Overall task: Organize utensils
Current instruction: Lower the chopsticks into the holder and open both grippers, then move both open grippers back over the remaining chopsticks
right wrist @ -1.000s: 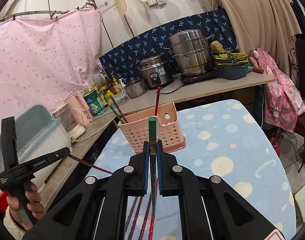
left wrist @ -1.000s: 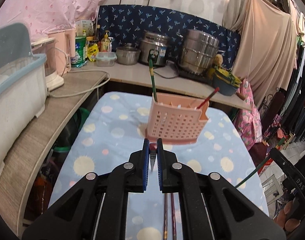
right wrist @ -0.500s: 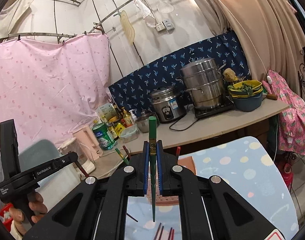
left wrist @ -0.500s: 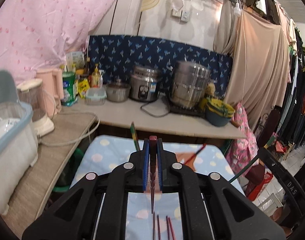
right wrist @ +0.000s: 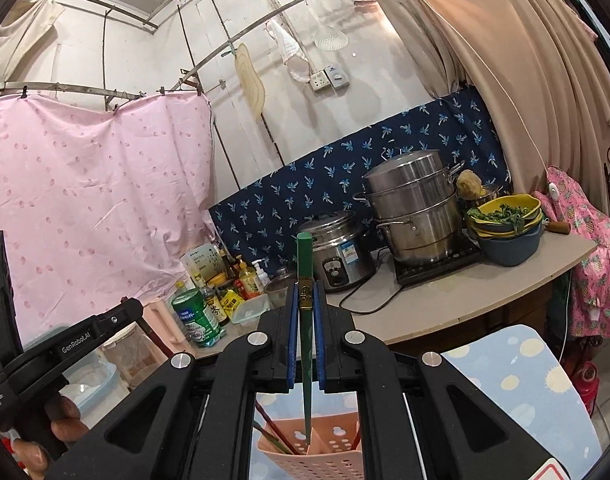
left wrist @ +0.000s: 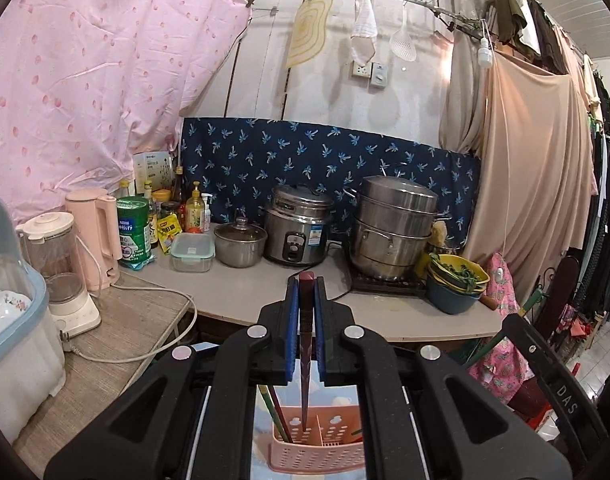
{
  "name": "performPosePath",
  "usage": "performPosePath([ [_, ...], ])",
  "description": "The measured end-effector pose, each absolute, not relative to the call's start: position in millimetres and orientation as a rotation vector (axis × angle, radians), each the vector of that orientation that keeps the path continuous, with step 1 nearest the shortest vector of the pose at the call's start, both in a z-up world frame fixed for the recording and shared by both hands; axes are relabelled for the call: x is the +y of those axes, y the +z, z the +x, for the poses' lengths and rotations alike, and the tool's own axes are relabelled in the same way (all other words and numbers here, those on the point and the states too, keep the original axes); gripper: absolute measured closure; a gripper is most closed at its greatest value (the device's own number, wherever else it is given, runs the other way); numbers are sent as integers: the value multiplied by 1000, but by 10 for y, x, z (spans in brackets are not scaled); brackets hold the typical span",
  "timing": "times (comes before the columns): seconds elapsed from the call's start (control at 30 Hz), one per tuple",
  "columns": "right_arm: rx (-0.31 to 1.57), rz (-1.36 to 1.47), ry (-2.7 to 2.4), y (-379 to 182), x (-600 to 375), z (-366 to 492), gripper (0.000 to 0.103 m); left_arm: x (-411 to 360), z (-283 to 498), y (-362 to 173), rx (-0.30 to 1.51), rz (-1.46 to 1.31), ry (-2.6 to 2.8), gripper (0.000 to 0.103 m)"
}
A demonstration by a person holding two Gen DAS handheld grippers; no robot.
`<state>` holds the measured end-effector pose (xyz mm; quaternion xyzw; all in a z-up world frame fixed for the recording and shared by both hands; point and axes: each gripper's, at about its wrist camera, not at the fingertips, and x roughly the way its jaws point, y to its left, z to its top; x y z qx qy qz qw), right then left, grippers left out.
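My left gripper (left wrist: pixel 303 292) is shut on a dark red chopstick (left wrist: pixel 305 344), held upright with its tip down inside the pink slotted utensil basket (left wrist: pixel 317 456). My right gripper (right wrist: pixel 305 296) is shut on a green chopstick (right wrist: pixel 305 320), also upright, its tip just over the same pink basket (right wrist: pixel 317 460) near its middle divider. Green and red chopsticks (left wrist: pixel 277 412) lean in the basket's left compartment; they also show in the right wrist view (right wrist: pixel 275 436). The left gripper's body (right wrist: pixel 65 352) shows at the left of the right wrist view.
The basket stands on a blue dotted tablecloth (right wrist: pixel 521 392). Behind is a counter (left wrist: pixel 241 292) with a rice cooker (left wrist: pixel 299 224), a steel steamer pot (left wrist: pixel 393 228), a lidded pan (left wrist: pixel 239 242), bottles, a pink kettle (left wrist: pixel 97 232), a blender (left wrist: pixel 57 264) and bowls of greens (left wrist: pixel 457 280).
Both grippers rose and tilted upward, so the view swung from the table to the wall. Each chopstick now hangs tip down over or in the basket.
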<state>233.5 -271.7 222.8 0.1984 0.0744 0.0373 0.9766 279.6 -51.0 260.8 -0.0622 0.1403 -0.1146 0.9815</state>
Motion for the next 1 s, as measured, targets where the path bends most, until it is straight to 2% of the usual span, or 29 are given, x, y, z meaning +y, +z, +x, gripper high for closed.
performPosePath([
  [0.33,271,369,50,1748,-2684,2721,96,-517,3000,2237,351,-132,-239,96],
  [0.6,317,355,41,1602,-2666,2797,94,-498,3056,2068,391,-153,-239,94],
  [0.67,319,357,41,1594,-2670,2778,88,-496,3048,2034,398,-148,-240,88],
  [0.77,317,358,43,1600,-2681,2740,88,-486,3036,2002,401,-143,-220,70],
  [0.93,317,342,50,1613,-2661,2654,88,-478,2959,1991,405,-131,-212,64],
  [1.0,315,339,56,1621,-2645,2603,88,-477,2903,1985,404,-125,-210,56],
])
